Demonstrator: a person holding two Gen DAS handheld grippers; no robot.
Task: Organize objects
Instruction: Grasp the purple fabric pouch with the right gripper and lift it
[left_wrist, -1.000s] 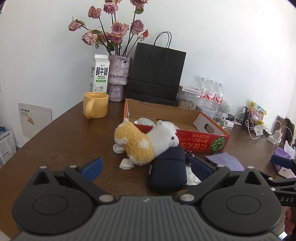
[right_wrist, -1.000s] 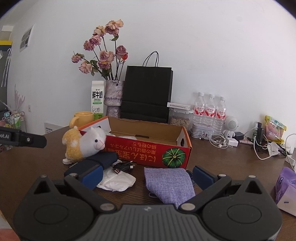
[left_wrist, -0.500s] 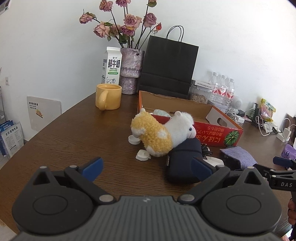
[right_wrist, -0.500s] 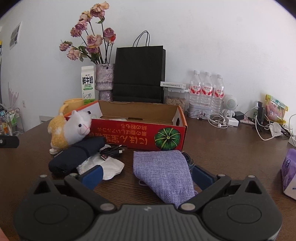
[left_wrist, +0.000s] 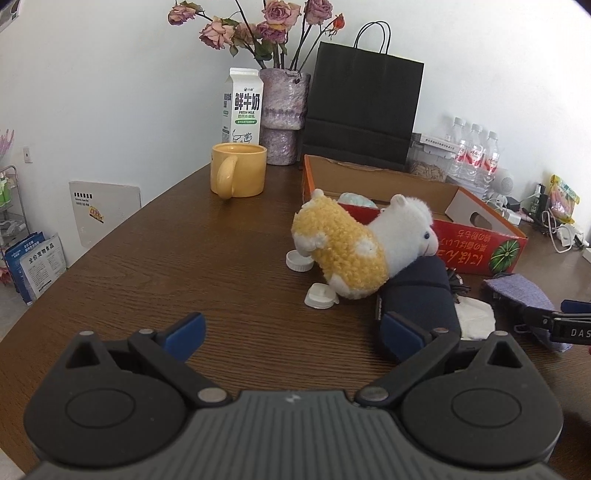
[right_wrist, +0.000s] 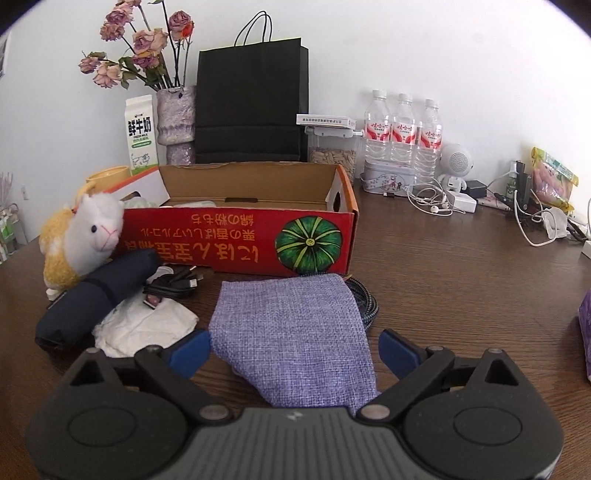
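Left wrist view, progress: barely underway, I'd judge. The red box (left_wrist: 480, 245) stands in the middle of the desk (left_wrist: 166, 266) and holds only a pale item or two, too hidden to name.
Left wrist view, still out: one plush alpaca (left_wrist: 354, 245) leaning against the box's near wall, one dark pouch (left_wrist: 417, 299) under its head, two white caps (left_wrist: 320, 296) beside it.
Left wrist view, jaws: the left gripper (left_wrist: 291, 330) is spread wide, nothing between its pads, hanging over bare desk.
Left wrist view, far edge count: one yellow mug (left_wrist: 238, 174), one milk carton (left_wrist: 242, 107), one vase (left_wrist: 284, 114), one black bag (left_wrist: 364, 105).
Right wrist view, jaws: the right gripper (right_wrist: 293, 352) has just been closing a touch yet stands wide; the purple cloth bag (right_wrist: 295, 332) lies between the pads, neither pressing it.
Right wrist view, still out: one white tissue (right_wrist: 147, 325), one black cable bundle (right_wrist: 173, 284), one braided cable (right_wrist: 364, 301) under the cloth bag.
Right wrist view, count: three water bottles (right_wrist: 402, 134) at the far edge.
Left to do: nearly everything loose, by my reading.
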